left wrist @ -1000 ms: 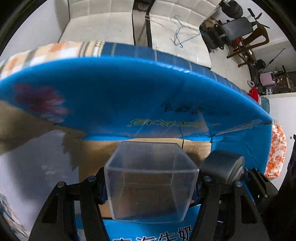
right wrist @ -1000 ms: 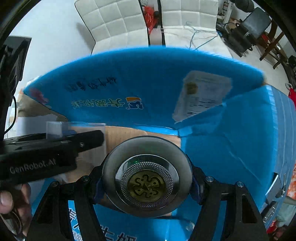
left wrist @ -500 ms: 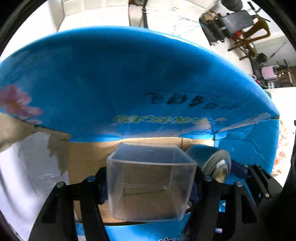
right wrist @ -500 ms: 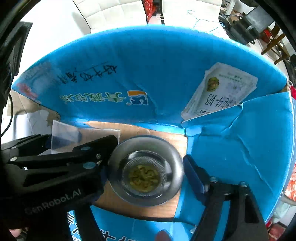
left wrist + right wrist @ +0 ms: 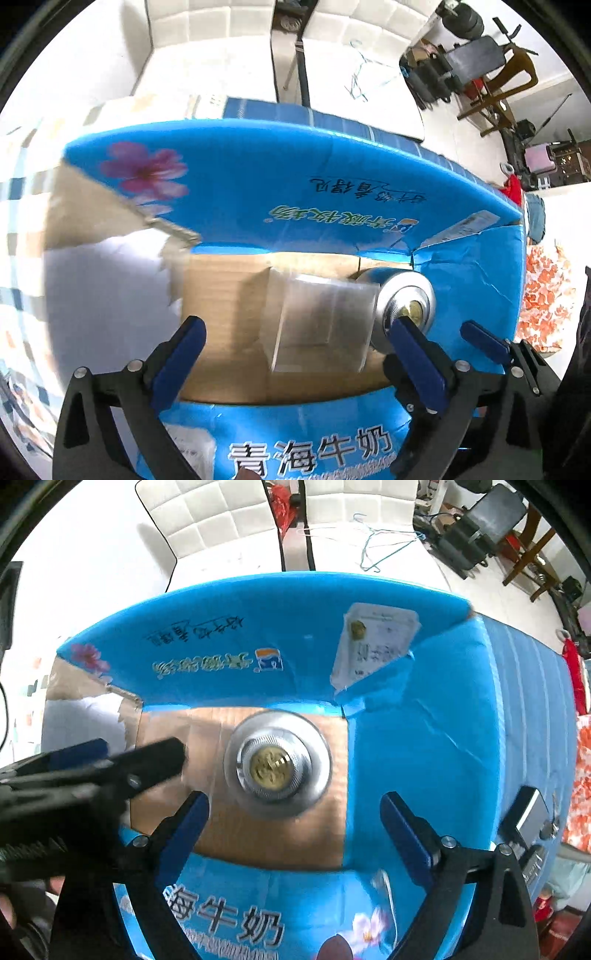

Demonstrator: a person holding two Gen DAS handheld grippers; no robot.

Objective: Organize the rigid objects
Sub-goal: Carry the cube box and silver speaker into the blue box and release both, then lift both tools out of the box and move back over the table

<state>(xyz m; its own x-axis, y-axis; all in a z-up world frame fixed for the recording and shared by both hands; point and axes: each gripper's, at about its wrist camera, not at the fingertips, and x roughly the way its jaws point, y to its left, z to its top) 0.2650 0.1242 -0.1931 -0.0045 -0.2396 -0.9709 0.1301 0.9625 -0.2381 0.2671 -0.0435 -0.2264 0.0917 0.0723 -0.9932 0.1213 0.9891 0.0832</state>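
A clear plastic box [image 5: 317,325] lies on the brown cardboard floor of an open blue milk carton [image 5: 332,192]. It sits just ahead of my left gripper [image 5: 295,354], which is open and holds nothing. A round silver tin [image 5: 402,306] with a gold emblem rests right of the clear box, touching or nearly touching it. In the right wrist view the tin [image 5: 277,764] lies on the carton [image 5: 424,757] floor, beyond my right gripper [image 5: 295,823], which is open and empty. The left gripper's black finger [image 5: 147,764] reaches in from the left and hides the clear box there.
The carton's blue flaps stand up at the back and right; a torn flap [image 5: 92,206] hangs left. White padded seats [image 5: 221,513] with wire hangers [image 5: 384,546] lie beyond. Exercise gear [image 5: 472,55] stands far right. An orange floral cloth [image 5: 543,295] and a black device [image 5: 528,823] flank the carton's right side.
Both grippers opened and drew back. The clear box and the silver tin, held a second ago, now lie released on the carton floor.
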